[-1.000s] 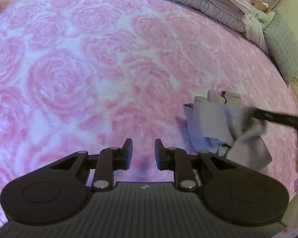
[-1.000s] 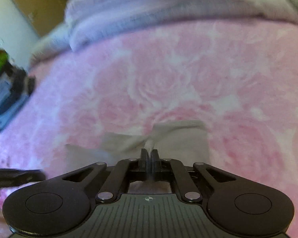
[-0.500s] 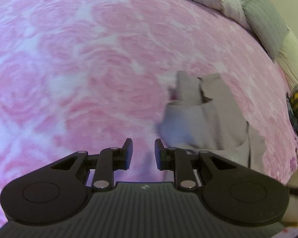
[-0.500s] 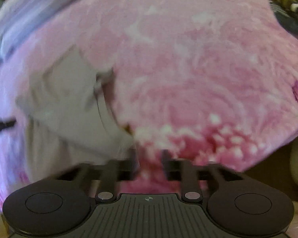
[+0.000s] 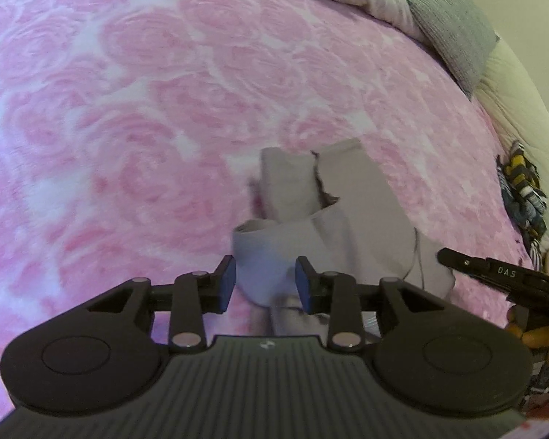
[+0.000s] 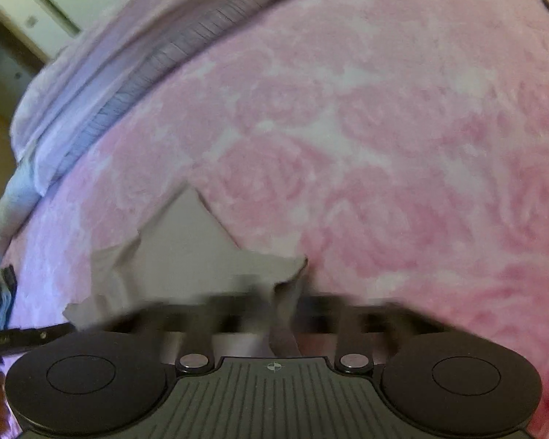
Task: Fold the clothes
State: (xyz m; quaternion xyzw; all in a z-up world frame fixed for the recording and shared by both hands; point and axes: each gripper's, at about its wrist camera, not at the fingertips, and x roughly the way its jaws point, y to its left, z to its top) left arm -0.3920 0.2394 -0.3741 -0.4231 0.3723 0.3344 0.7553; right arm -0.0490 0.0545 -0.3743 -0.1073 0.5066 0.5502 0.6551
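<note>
A light grey garment point(image 5: 347, 212) lies crumpled on the pink rose-patterned blanket point(image 5: 128, 128). In the left wrist view its near folded edge sits between the fingers of my left gripper point(image 5: 265, 281), which is open and low over the cloth. The right gripper's black finger point(image 5: 490, 272) reaches in from the right, close to the garment's right edge. In the right wrist view the garment point(image 6: 186, 248) spreads just ahead, and a fold rises between the right gripper point(image 6: 282, 314) fingers. Those fingers are motion-blurred, so their state is unclear.
Folded bedding and a grey pillow point(image 5: 454, 29) line the far side of the bed. A pile of striped clothes point(image 5: 523, 190) lies at the right edge. A hand point(image 5: 538, 336) holds the right gripper. Striped lilac bedding point(image 6: 128, 73) sits at the far left.
My left gripper has moved in over the garment's near edge and opened wider. The right gripper swung back toward the garment, and its fingers now blur around a fold.
</note>
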